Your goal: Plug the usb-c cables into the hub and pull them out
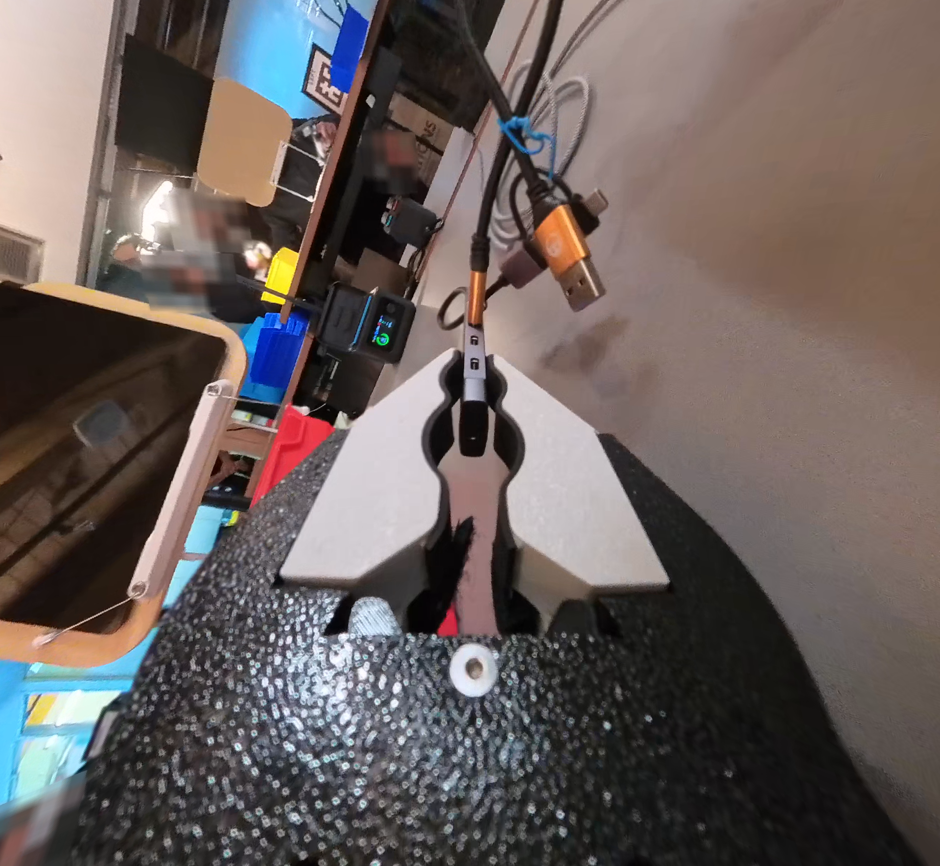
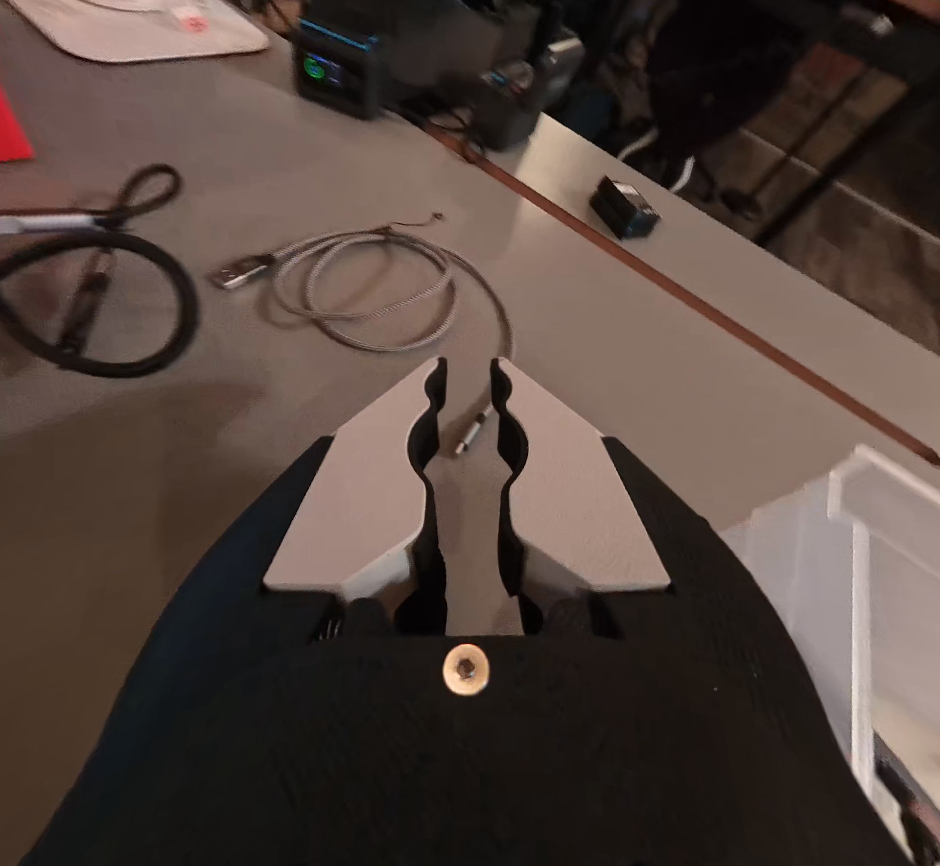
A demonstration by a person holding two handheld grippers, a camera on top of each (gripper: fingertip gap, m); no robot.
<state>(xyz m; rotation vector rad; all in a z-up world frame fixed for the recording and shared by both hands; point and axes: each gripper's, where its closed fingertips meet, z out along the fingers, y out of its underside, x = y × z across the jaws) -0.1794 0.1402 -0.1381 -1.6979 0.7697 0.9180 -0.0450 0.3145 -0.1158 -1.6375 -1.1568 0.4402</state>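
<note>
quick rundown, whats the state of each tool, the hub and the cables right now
left tool: shut on the hub
hub: gripped, an orange-collared plug in its far end
orange usb-a plug: unplugged, hanging loose
right tool: open, empty, above the table
grey braided cable: coiled on the table, unplugged, plug tip lying below the open tool
black cable: looped on the table
power bank: screen lit

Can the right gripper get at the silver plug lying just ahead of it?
Probably yes. The right gripper is open and empty, the silver plug lies on bare table beneath its fingertips, and nothing sits between them.
</note>
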